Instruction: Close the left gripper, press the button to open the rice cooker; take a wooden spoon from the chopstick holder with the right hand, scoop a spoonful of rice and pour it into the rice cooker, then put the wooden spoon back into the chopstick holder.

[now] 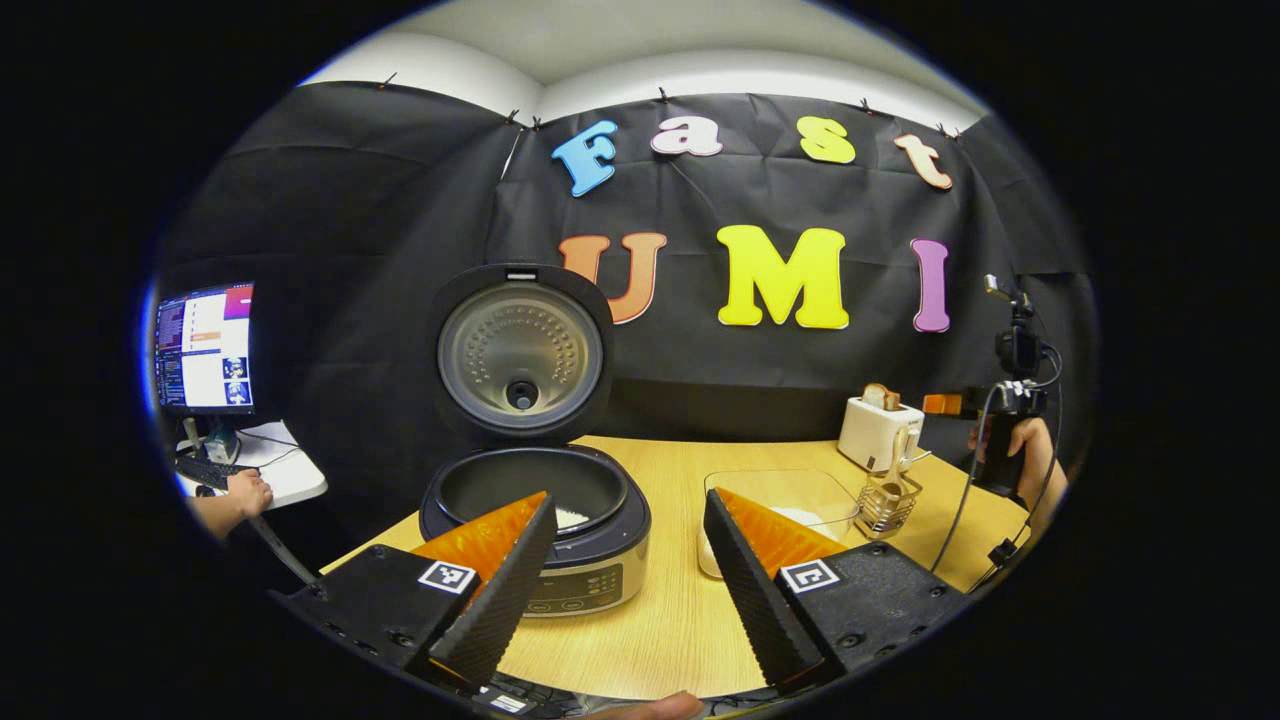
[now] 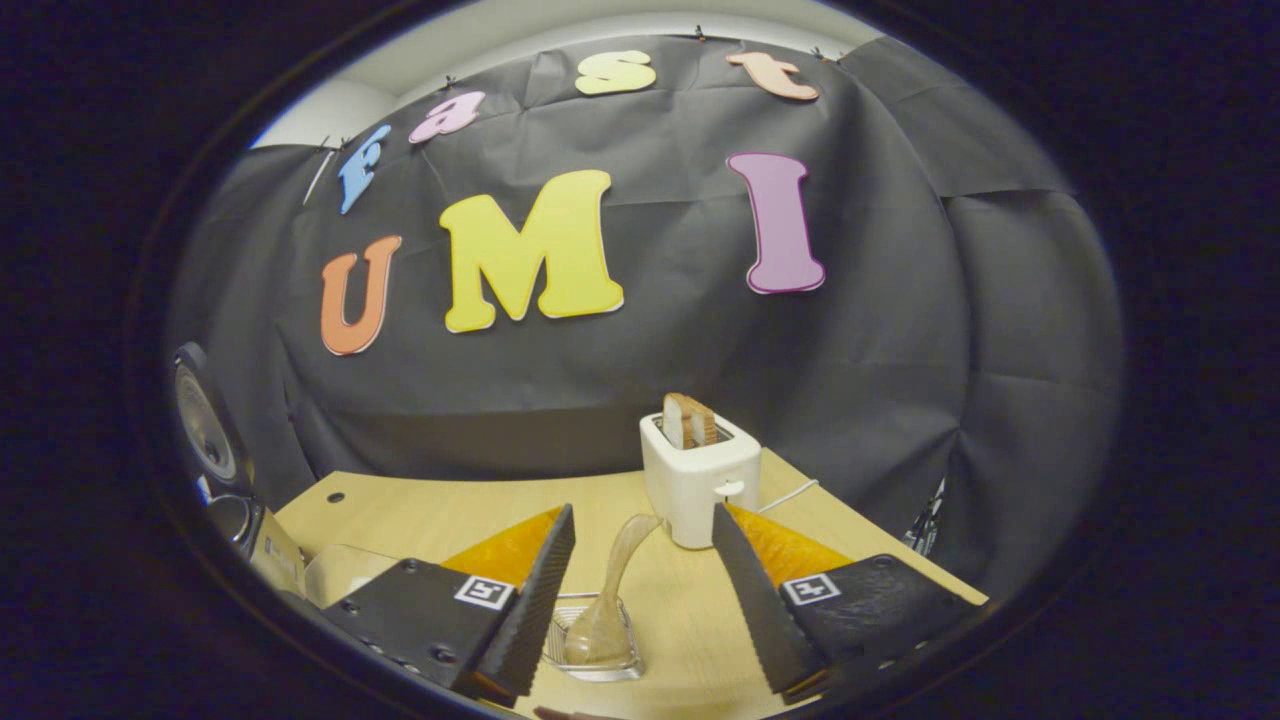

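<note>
Both grippers stand with fingers apart, gripping nothing. Before the left gripper (image 1: 625,565) sits the black round rice cooker (image 1: 535,520), lid up, some white rice seemingly inside. Right of the cooker, the wire chopstick holder (image 2: 590,640) keeps the pale wooden spoon (image 2: 610,600), between the right gripper (image 2: 645,590) fingers.

Black creased cloth wall (image 1: 400,200) hangs behind a light wooden table (image 1: 680,610). Far left, a lit computer monitor (image 1: 205,347) stands on a small white desk (image 1: 290,480). White ceiling (image 1: 640,50) above.
</note>
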A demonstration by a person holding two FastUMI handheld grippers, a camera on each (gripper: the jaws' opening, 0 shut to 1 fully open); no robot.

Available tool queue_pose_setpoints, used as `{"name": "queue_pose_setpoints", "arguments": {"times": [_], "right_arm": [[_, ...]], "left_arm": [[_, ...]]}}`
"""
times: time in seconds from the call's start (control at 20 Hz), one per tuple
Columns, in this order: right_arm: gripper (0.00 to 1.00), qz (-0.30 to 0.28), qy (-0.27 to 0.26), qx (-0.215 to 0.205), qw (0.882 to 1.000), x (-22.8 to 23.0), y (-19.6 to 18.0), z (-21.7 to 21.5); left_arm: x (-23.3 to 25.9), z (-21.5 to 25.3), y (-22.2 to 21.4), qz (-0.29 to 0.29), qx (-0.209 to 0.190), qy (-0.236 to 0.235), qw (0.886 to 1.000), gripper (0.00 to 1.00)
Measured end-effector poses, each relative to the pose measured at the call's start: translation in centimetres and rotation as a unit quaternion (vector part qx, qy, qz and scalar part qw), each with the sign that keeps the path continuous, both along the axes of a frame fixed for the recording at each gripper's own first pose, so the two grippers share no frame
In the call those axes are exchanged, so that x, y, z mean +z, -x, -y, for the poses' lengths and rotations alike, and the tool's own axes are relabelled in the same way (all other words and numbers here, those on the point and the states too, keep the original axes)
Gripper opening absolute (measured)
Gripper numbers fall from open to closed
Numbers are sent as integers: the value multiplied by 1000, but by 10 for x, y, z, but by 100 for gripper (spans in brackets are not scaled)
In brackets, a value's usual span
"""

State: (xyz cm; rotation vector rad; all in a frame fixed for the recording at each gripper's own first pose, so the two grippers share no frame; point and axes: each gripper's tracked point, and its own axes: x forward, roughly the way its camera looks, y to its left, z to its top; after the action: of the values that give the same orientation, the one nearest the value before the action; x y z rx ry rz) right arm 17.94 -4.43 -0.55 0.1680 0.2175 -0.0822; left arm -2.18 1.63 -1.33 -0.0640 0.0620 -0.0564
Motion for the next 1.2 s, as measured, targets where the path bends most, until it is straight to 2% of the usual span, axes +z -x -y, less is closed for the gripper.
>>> {"name": "queue_pose_setpoints", "arguments": {"times": [0.05,0.1,0.2,0.25,0.35,0.45,0.65,0.7,0.9,0.95,1.15,1.2], "right_arm": [[81,2,1,3,1000,1,6,4],[92,5,3,7,1000,3,13,7],[90,16,17,2,1000,5,26,20],[96,22,27,-7,999,6,33,28],[97,31,49,-9,998,10,44,33],[95,27,57,-6,998,4,61,38],[95,13,35,-3,999,-8,92,45],[92,11,33,2,999,-10,98,46],[92,-2,46,23,999,-25,120,52],[95,-3,46,27,999,-28,124,53],[92,-4,27,29,999,-34,135,57],[95,0,23,31,999,-33,137,57]], "left_arm": [[-1,-2,-3,-2,6,1,1000,95],[-2,-3,-7,-1,10,5,1000,95],[-6,-3,-15,-16,11,7,1000,95],[-6,-7,-17,-25,18,3,1000,95],[6,-17,-24,-18,37,-3,999,95],[24,-19,-33,-7,38,4,999,95],[66,-24,-44,7,45,15,999,95],[76,-24,-47,11,43,14,999,95],[121,-32,-62,23,53,15,998,95],[135,-37,-66,31,62,17,997,95],[179,-45,-90,44,71,45,995,95],[188,-49,-96,45,75,50,995,95]]}}
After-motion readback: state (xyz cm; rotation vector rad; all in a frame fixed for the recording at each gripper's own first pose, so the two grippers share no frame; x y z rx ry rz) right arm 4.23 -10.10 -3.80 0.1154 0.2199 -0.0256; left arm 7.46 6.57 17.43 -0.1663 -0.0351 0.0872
